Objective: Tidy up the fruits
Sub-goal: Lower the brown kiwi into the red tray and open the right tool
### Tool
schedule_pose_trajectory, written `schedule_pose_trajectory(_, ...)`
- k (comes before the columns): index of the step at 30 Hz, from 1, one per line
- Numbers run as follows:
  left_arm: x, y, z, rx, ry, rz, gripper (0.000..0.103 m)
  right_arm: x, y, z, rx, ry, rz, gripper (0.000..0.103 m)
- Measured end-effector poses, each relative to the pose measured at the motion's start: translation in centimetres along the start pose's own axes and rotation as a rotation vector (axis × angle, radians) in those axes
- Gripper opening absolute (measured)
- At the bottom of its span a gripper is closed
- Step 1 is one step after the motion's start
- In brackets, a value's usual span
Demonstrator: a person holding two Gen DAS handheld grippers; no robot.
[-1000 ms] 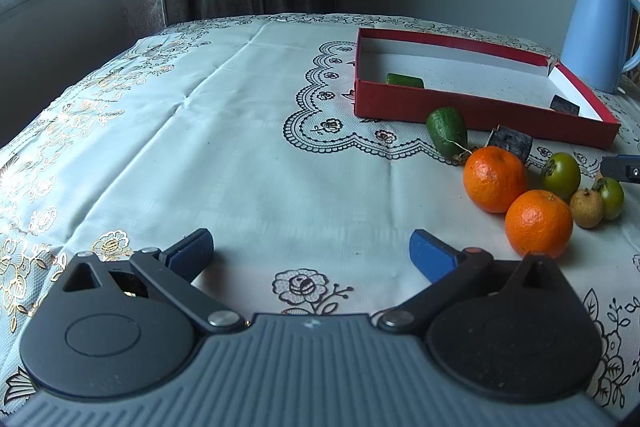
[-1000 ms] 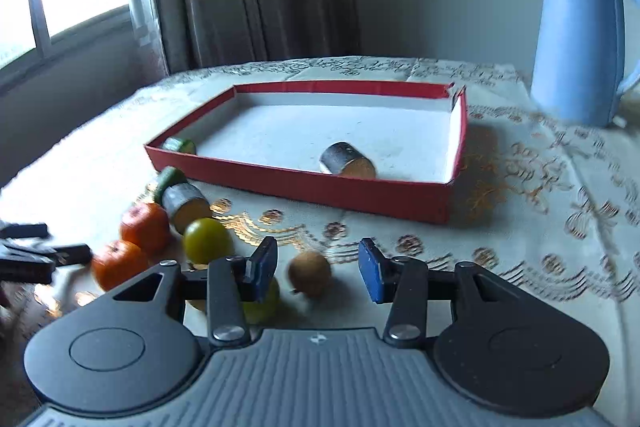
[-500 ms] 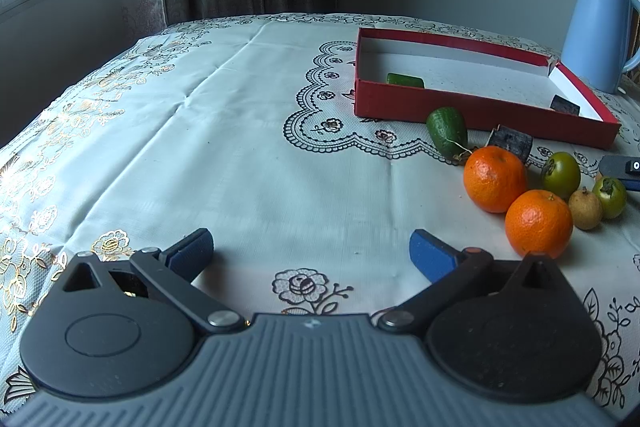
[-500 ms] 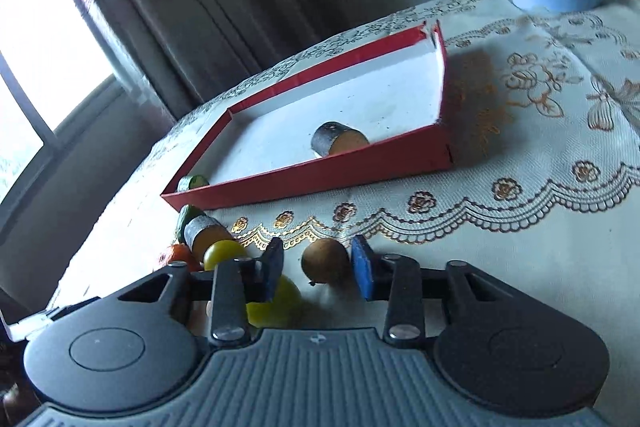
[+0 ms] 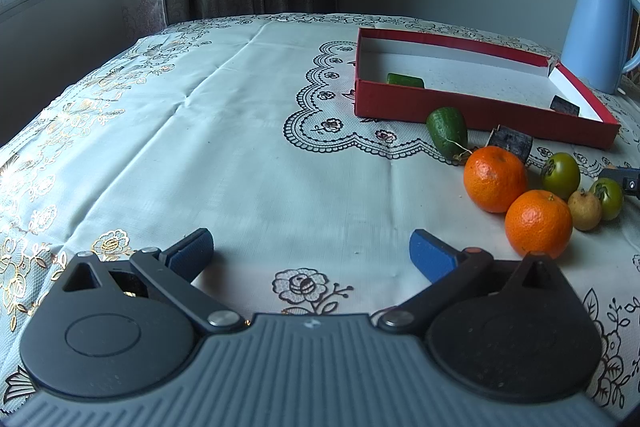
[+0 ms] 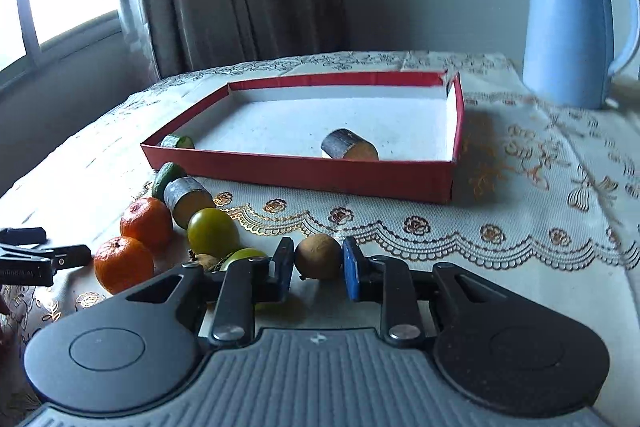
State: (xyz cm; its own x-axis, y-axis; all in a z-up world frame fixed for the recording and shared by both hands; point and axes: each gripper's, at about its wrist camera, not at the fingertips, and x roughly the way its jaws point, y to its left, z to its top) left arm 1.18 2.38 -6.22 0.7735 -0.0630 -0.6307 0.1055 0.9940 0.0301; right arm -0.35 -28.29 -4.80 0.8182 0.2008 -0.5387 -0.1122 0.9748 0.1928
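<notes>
1. the right tongs (image 6: 319,269) have just closed and now clench a small brown fruit (image 6: 319,256) on the surface (image 6: 500,287).
2. the left tongs (image 5: 310,251) stand released, holding nothing; two oranges (image 5: 538,223) lie to their right.
3. a red box (image 6: 320,179) sits beyond the right tongs.

The left camera sits low over the tablecloth (image 5: 248,147), near the table's front, facing the curtain with the fruit off to its right. The right camera sits close behind the fruit, facing the red box (image 6: 304,179) and kettle (image 6: 568,27). Both views share the box (image 5: 472,107), kettle (image 5: 596,35), the oranges (image 5: 496,179) (image 6: 146,223) and the curtain.
</notes>
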Motion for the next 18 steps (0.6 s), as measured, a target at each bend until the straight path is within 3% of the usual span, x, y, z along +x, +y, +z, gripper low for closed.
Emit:
schedule_pose_trajectory(9,0.0,0.0,0.0,-0.002,0.0,-0.001,0.103,-0.5,2.3,4.7,-0.089,-0.14,-0.03,0.025)
schedule_pose_trajectory(18,0.1,-0.1,0.1,-0.002,0.001,-0.001,0.103,5.1,3.7,8.0,-0.145,-0.123,-0.073,0.025)
